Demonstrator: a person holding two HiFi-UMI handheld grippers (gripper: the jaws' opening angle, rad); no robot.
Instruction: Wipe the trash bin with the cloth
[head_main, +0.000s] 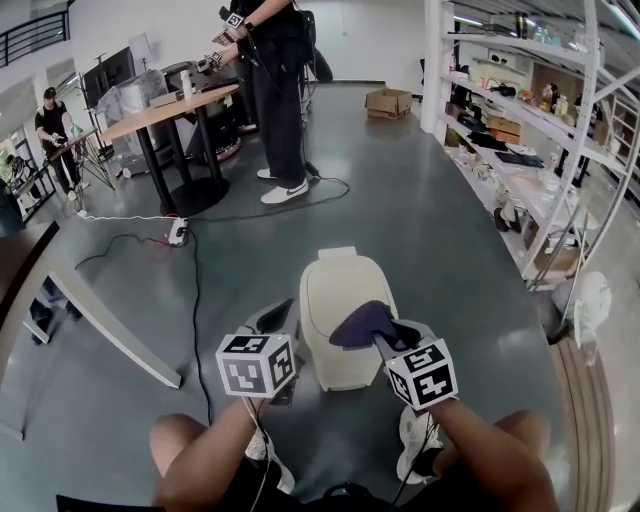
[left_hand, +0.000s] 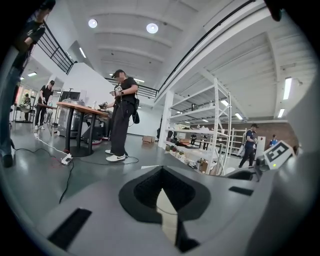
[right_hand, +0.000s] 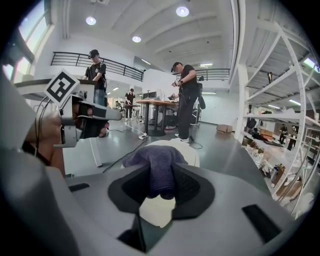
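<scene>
Grey workshop floor (head_main: 430, 220), shelving (head_main: 520, 120) to the right. The cream trash bin (head_main: 340, 290) stands on it between the person's knees. The right gripper (right_hand: 159, 189) is clenched on the purple cloth (right_hand: 156, 162), which sits bunched over the lid. The left gripper (left_hand: 161, 186) hovers beside the bin, jaws together and empty. The cloth looks soft and floppy, so it is best pinched at a thick fold. The bin seems light, smooth plastic, and may slide unless braced at its side.

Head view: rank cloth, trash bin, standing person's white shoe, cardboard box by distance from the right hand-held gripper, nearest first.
1. cloth: clamped in the right hand-held gripper jaws.
2. trash bin: just beneath and ahead, on the floor.
3. white shoe: farther ahead, slightly left.
4. cardboard box: farthest, at the floor's far end.
</scene>
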